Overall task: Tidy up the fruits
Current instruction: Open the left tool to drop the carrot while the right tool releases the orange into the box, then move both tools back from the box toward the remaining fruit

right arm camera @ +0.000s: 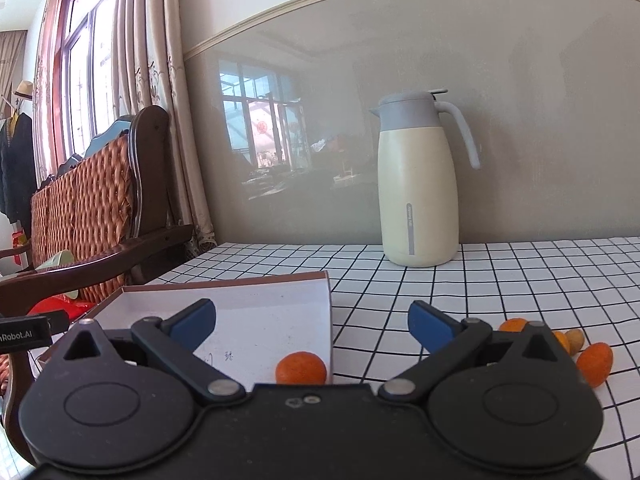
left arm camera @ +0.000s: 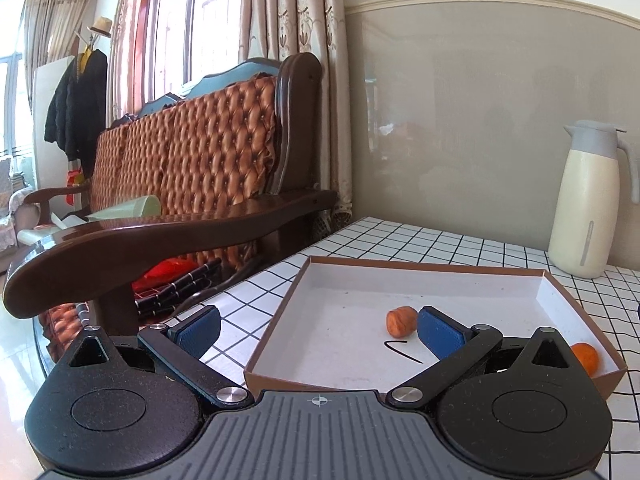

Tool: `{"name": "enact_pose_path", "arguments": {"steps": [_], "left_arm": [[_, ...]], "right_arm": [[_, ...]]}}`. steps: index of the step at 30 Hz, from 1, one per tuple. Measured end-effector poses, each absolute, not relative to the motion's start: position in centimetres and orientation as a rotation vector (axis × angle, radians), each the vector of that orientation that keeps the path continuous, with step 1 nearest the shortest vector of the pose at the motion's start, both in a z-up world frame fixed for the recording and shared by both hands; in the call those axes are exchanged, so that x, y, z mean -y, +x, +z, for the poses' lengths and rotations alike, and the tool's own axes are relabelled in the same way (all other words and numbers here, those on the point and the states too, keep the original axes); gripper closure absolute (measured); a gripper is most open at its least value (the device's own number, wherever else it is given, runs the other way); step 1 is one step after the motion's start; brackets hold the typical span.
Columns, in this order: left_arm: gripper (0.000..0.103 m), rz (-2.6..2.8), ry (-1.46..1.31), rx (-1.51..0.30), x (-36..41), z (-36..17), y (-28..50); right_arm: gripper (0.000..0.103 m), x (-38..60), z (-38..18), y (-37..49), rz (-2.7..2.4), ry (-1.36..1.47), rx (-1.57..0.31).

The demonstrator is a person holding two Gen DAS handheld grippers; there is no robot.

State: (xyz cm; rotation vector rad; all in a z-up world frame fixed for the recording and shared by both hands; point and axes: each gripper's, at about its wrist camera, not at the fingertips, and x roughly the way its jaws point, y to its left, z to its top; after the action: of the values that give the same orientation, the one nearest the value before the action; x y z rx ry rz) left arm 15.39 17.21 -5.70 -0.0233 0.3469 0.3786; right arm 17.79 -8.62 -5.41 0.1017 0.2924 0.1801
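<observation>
Grid-checked tablecloth (right arm camera: 400,280) carries shallow white box (left arm camera: 500,286): two small orange fruits (left arm camera: 401,321) inside, about four right of it (right arm camera: 595,362). Left gripper (left arm camera: 318,326) and right gripper (right arm camera: 311,326) gape wide, empty.

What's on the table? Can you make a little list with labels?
Box: shallow cardboard box, white inside
In box: two small orange fruits
Outside box: a few orange fruits on the checked tablecloth
Jug: cream jug by the wall
Left gripper: jaws open, holding nothing
Right gripper: jaws open, holding nothing
</observation>
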Motion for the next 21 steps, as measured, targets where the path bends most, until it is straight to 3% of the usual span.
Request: {"name": "enact_pose_path", "arguments": {"steps": [21], "left_arm": [[0.000, 0.111, 0.065, -0.348, -7.0, -6.8, 12.7]], "right_arm": [[0.006, 17.2, -6.7, 10.8, -0.006, 0.099, -0.337]]}}
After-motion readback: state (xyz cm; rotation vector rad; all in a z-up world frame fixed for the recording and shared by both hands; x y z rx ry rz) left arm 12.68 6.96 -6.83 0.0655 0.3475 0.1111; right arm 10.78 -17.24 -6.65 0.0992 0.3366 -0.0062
